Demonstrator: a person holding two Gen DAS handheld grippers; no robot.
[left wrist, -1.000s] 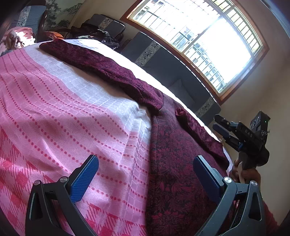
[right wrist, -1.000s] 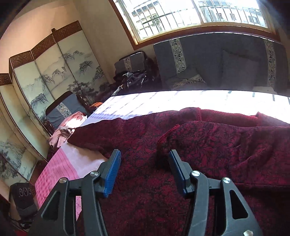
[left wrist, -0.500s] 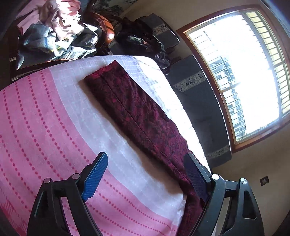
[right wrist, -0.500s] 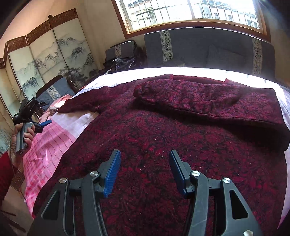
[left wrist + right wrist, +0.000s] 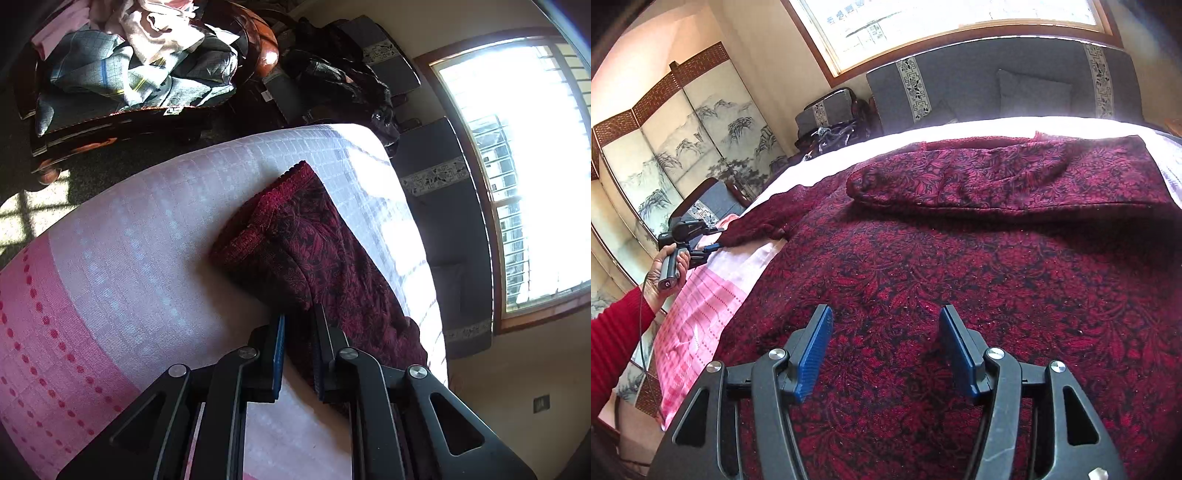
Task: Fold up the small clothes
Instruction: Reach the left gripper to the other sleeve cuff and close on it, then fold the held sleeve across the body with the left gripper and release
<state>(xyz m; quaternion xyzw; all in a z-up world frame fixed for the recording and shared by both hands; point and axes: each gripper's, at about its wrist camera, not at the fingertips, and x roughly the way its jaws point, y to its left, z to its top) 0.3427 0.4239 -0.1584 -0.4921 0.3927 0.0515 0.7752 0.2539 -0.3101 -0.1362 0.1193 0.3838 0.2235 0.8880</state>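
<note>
Sunlit bedroom, big window (image 5: 535, 177) blasting light over the pink-and-white checked bedspread (image 5: 122, 258). My dark red floral knit top (image 5: 960, 258) is spread flat across most of it, one sleeve already folded over the body. My left gripper (image 5: 297, 321) has just snapped closed, and its blue pads are pinching the edge of the other sleeve (image 5: 295, 236), near the cuff, out by the bed's corner. My right gripper (image 5: 886, 343) hovers over the top's middle, jaws about half open, having widened slightly, with nothing between them.
</note>
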